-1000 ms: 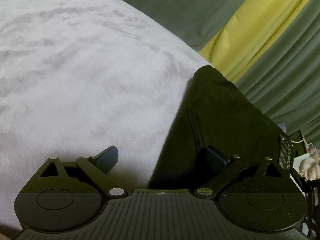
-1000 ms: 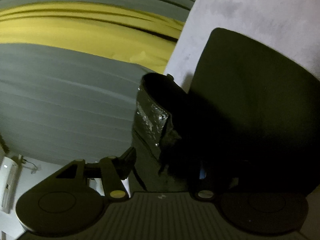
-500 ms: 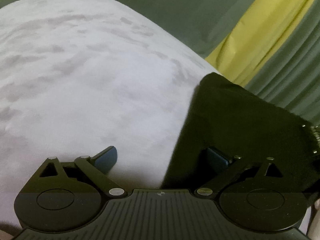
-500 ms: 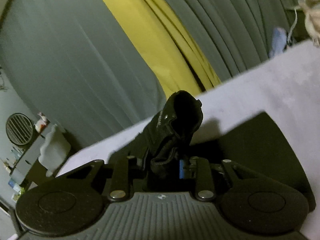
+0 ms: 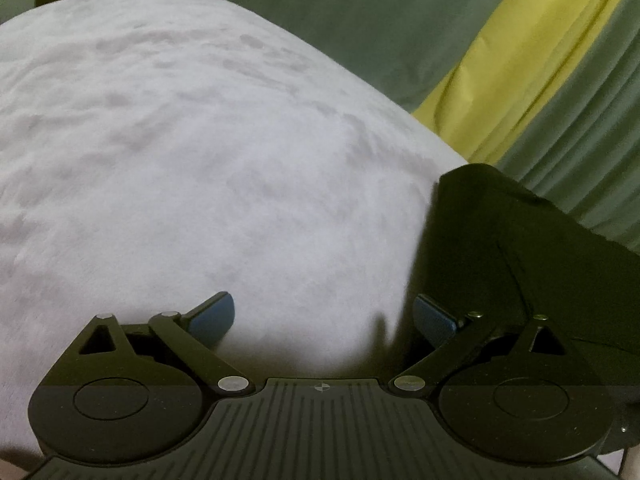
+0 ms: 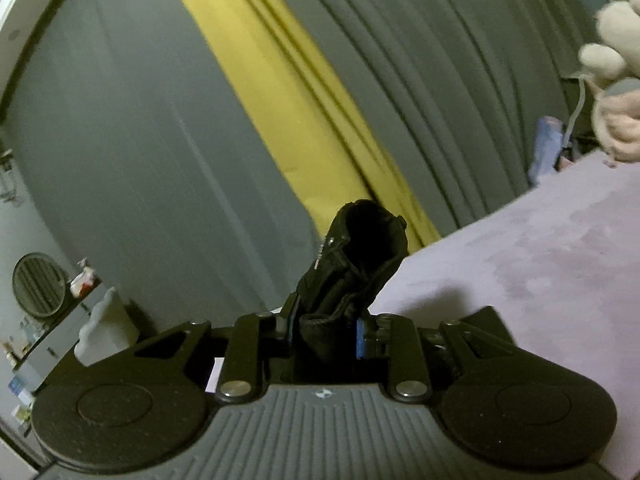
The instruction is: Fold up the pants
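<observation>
The black pants (image 5: 520, 248) lie at the right of the pale lilac bed cover (image 5: 200, 180) in the left wrist view. My left gripper (image 5: 324, 318) is open and empty, low over the cover, its right finger at the pants' left edge. My right gripper (image 6: 326, 332) is shut on a bunched part of the black pants (image 6: 356, 256), near the zip, and holds it up above the bed cover (image 6: 540, 260). The rest of the pants is hidden below the right gripper.
Grey-green curtains (image 6: 140, 160) with a yellow strip (image 6: 288, 92) hang behind the bed. Plush toys (image 6: 616, 80) sit at the far right. A round fan (image 6: 38, 286) and a cabinet stand at the left, beyond the bed's edge.
My right gripper closed on the pants' bunched part and lifted it, tilting up toward the curtains. My left gripper stayed open and shifted a little left, so less of the pants shows.
</observation>
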